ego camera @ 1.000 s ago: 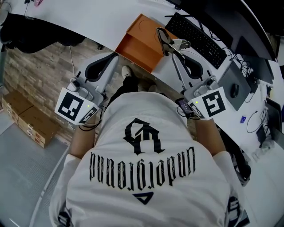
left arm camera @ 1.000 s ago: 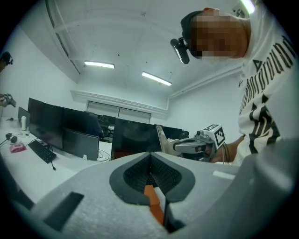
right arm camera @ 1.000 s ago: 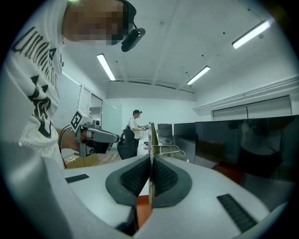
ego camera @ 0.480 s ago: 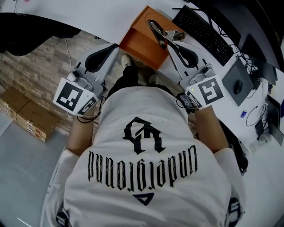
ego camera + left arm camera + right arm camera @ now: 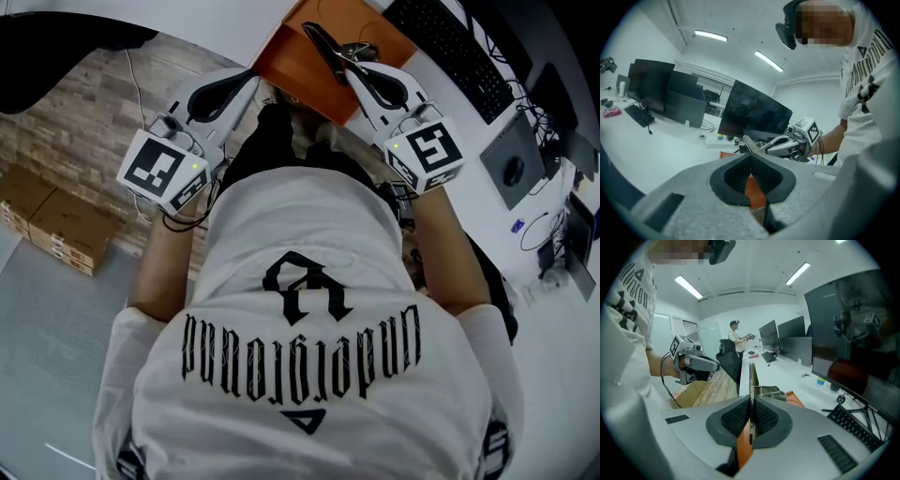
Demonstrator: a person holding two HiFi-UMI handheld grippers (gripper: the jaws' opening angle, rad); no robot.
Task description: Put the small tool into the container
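Observation:
My right gripper (image 5: 351, 66) is shut on a small metal tool (image 5: 326, 49), a thin hinged piece that sticks out past the jaws. It hangs over the orange container (image 5: 302, 73) on the white desk. In the right gripper view the tool (image 5: 752, 377) stands on edge between the pressed pads, with the orange container (image 5: 796, 400) beyond. My left gripper (image 5: 249, 79) is shut and empty, held off the desk edge to the left of the container. The left gripper view shows its pads (image 5: 761, 171) together and the right gripper (image 5: 783, 145) with the tool (image 5: 748, 143) ahead.
A black keyboard (image 5: 452, 49), monitors and a mouse (image 5: 513, 172) lie right of the container on the desk. Cardboard boxes (image 5: 54, 225) sit on the floor at left. Another person (image 5: 736, 336) stands far back in the room.
My right gripper has carried the tool leftwards, from beside the keyboard to above the orange container. Both grippers sit higher in the head view; the left one stays shut.

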